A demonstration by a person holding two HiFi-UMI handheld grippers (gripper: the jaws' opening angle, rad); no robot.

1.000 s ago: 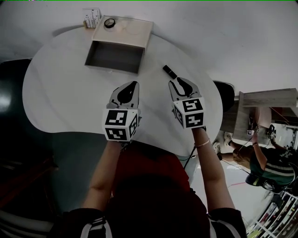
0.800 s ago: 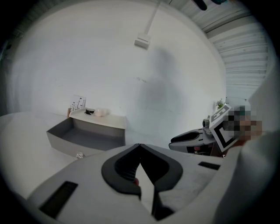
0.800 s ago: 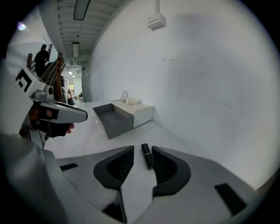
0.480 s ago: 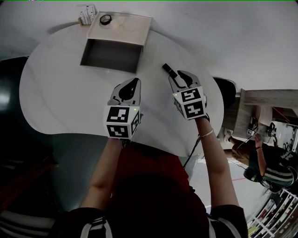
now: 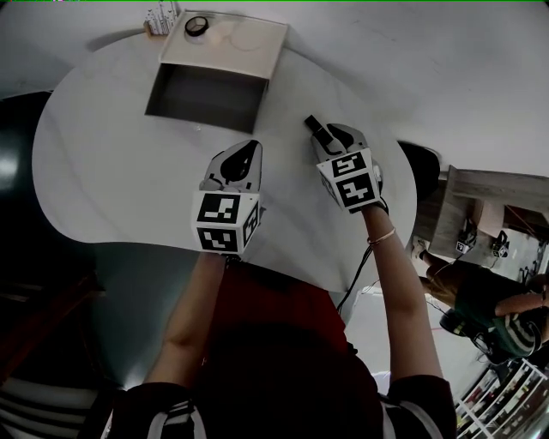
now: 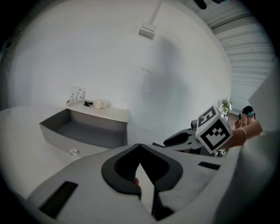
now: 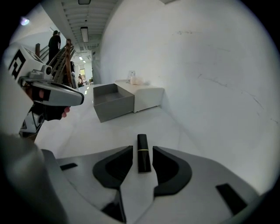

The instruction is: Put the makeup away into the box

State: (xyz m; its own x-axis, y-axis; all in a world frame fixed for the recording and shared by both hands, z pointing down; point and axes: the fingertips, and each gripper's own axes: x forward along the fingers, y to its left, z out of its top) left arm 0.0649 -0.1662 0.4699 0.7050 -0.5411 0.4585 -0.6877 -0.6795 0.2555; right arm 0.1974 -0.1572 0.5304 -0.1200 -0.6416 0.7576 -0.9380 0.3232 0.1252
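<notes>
The white table (image 5: pixel 111 171) takes up most of what I see, and the box (image 5: pixel 257 67) stands at its far edge with its drawer pulled open toward me. As far as I can make out, the drawer holds nothing yet. A dark round thing (image 5: pixel 196 25) sits on the box's top, too small for me to name.

My left tongs (image 6: pixel 140 145) hang over the middle of the table. Their tips are together and there is nothing between them. My right tongs (image 7: pixel 142 148) are low over the table's right side, and their jaws have just been opening. They now stand wide on either side of the lipstick (image 7: pixel 142 142), a black tube with a thin pale band that lies flat on the table. Its far end pokes out past the jaw tips, and the pads are clear of it on both sides.

I'd say the job has barely started. Nothing is stowed, and the lipstick is lined up but not yet taken. I have yet to close on it, lift it, carry it across to the open drawer and let it go there.
</notes>
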